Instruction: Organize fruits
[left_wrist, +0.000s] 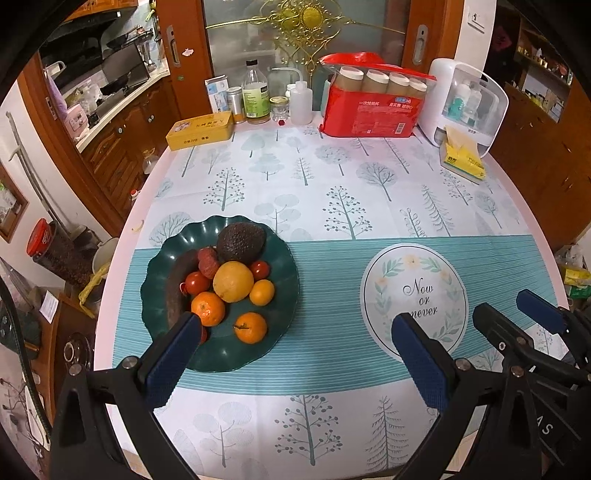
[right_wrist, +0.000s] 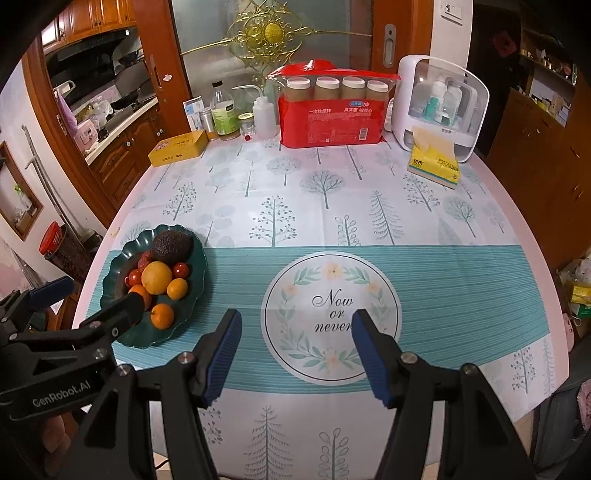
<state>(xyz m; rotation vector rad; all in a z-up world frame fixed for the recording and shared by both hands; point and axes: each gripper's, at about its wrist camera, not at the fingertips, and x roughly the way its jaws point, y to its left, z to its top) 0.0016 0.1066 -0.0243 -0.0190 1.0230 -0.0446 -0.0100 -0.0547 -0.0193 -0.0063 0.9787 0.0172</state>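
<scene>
A dark green scalloped plate (left_wrist: 282, 314) (right_wrist: 197, 291) sits left of centre on the table. It holds a dark avocado (left_wrist: 240, 242) (right_wrist: 171, 245), a large yellow citrus (left_wrist: 233, 281) (right_wrist: 156, 277), mandarins (left_wrist: 250, 327) (right_wrist: 161, 316), cherry tomatoes (left_wrist: 197, 282) and a red bumpy fruit (left_wrist: 207, 263). My left gripper (left_wrist: 295, 321) (right_wrist: 94, 291) is open and empty, its left finger (left_wrist: 173, 354) overlapping the plate's near rim in the picture. To its right, my right gripper (right_wrist: 295, 317) (left_wrist: 513, 308) hangs open over the round "Now or never" print (right_wrist: 330, 314), with nothing between its fingers.
Along the far edge stand a yellow tin (left_wrist: 200, 130), bottles and jars (left_wrist: 255, 92), a red pack of paper cups (left_wrist: 373, 99), a white storage box (left_wrist: 465, 103) and a yellow tissue pack (left_wrist: 461, 155). The table's left edge runs close beside the plate.
</scene>
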